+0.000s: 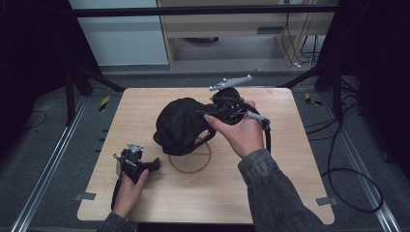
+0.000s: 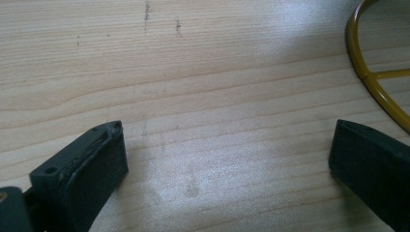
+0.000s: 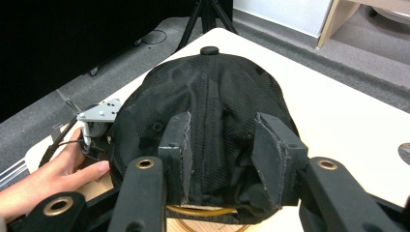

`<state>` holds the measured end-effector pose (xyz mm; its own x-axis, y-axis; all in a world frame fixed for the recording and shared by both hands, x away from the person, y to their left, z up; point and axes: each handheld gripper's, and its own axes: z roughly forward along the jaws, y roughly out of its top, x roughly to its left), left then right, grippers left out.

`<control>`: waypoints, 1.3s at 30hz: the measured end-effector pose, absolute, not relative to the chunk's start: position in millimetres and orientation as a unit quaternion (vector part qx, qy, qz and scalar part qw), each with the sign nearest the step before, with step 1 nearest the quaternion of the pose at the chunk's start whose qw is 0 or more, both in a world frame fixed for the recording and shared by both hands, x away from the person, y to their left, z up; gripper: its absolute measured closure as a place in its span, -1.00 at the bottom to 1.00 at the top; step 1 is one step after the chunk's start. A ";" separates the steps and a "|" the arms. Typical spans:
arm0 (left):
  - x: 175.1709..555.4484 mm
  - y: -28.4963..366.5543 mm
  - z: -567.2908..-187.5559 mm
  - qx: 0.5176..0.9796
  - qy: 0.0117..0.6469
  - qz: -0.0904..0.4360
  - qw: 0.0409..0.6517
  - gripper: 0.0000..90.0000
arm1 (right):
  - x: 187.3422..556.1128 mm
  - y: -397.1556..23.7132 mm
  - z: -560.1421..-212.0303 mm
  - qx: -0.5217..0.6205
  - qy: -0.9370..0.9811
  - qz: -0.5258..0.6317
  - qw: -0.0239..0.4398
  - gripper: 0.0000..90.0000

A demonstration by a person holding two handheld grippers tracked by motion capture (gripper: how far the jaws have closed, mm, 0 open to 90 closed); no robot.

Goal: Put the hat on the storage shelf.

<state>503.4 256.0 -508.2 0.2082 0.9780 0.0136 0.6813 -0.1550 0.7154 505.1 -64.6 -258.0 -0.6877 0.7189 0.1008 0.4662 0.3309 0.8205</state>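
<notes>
A black cap [image 1: 181, 125] sits tilted over the far edge of a yellow wire ring [image 1: 191, 164] on the wooden table [image 1: 270, 169]. My right gripper [image 1: 205, 118] comes at the cap from the right. In the right gripper view its jaws pinch the cap's [image 3: 212, 96] rear fabric between them [image 3: 220, 145], and the ring [image 3: 203, 211] shows under the cap's rim. My left gripper [image 1: 155, 164] rests low on the table left of the ring, open with nothing between its jaws [image 2: 227, 154]. An arc of the ring [image 2: 360, 63] lies at the upper right of the left gripper view.
The table has bare wood at the front and right. Dark curtains, metal floor rails and black tripod legs surround it. Cables trail on the floor at the right. The left hand and its gripper [image 3: 99, 121] appear beyond the cap in the right gripper view.
</notes>
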 end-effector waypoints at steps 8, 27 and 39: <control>503.4 256.2 -508.0 0.719 0.577 0.248 0.296 -1.00 | 500.5 -77.3 -259.9 0.376 0.797 0.451 0.141 0.12; 503.6 256.2 -508.1 0.719 0.577 0.248 0.297 -1.00 | 488.8 -112.7 -270.0 0.400 0.784 0.450 0.151 -0.18; 504.0 258.0 -508.0 0.720 0.577 0.249 0.296 -1.00 | 480.9 -135.5 -276.8 0.418 0.770 0.454 0.160 -0.31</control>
